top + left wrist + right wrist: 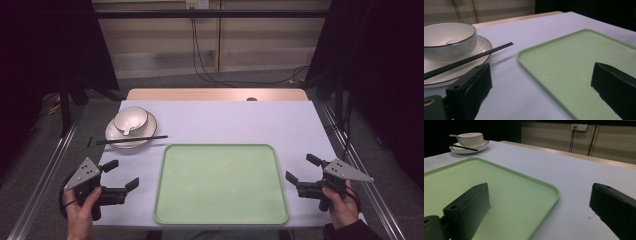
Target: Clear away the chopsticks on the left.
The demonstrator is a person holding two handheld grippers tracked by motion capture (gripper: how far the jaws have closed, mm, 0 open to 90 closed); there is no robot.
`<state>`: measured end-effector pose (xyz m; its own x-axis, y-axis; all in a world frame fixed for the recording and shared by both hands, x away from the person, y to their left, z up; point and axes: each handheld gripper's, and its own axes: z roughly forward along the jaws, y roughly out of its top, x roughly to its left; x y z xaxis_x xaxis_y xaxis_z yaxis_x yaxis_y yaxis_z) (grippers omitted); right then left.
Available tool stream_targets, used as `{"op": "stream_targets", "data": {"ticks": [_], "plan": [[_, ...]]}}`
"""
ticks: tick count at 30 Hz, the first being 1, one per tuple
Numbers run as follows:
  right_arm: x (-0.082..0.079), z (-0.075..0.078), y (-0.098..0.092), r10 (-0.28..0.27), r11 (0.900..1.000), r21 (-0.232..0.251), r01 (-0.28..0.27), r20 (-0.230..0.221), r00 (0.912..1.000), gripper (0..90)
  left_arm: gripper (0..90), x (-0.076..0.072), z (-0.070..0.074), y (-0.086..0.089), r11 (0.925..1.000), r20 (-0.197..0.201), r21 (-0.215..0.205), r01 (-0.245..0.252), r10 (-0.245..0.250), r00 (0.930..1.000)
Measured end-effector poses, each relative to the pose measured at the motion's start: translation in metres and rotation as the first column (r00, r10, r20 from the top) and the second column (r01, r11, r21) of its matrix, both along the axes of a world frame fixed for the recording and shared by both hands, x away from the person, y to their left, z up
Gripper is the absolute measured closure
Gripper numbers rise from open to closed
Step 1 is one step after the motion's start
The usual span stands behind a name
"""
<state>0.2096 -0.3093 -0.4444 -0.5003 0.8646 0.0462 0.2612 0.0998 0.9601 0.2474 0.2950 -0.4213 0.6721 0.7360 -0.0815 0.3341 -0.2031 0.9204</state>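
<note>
Left gripper (122,175): near left, held in a hand just left of the tray; jaws spread wide, nothing between them.
Right gripper (300,169): near right, held just right of the tray; jaws wide apart, holding nothing.
Tray (220,220): pale green, bare, centre near, between the grippers.
Plate (113,135): far left, white, dark-rimmed.
Bowl (131,119): on the plate, with a spoon (126,131) inside.
Chopsticks (132,139): black, across the plate's near rim, tips pointing right.
Table (225,120): white-covered.
</note>
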Motion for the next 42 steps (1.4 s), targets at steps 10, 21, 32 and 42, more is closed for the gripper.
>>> {"op": "stream_targets", "data": {"ticks": [10,21,32,42], "plan": [[0.001,-0.001,0.003,0.015,1.0,-0.028,-0.015,-0.003,0.9999,2.6,6.0,0.03,0.015,0.021,0.9967,-0.043,0.077,-0.024,0.027,0.9987],[0.001,-0.001,0.004,0.023,0.999,-0.034,-0.024,-0.01,0.9997,2.6,10.3,0.069,0.02,0.035,0.9896,-0.073,0.13,0.061,-0.052,0.996],[0.0,-0.001,0.004,0.028,0.999,-0.033,-0.029,-0.007,0.9996,2.6,32.3,0.107,0.011,0.043,0.961,-0.116,0.232,0.151,-0.127,0.9851],[0.0,-0.001,0.004,0.019,0.999,-0.035,-0.02,-0.009,0.9998,2.5,51.0,0.138,-0.007,0.053,0.9518,-0.132,0.261,0.161,-0.13,0.9827]]}}
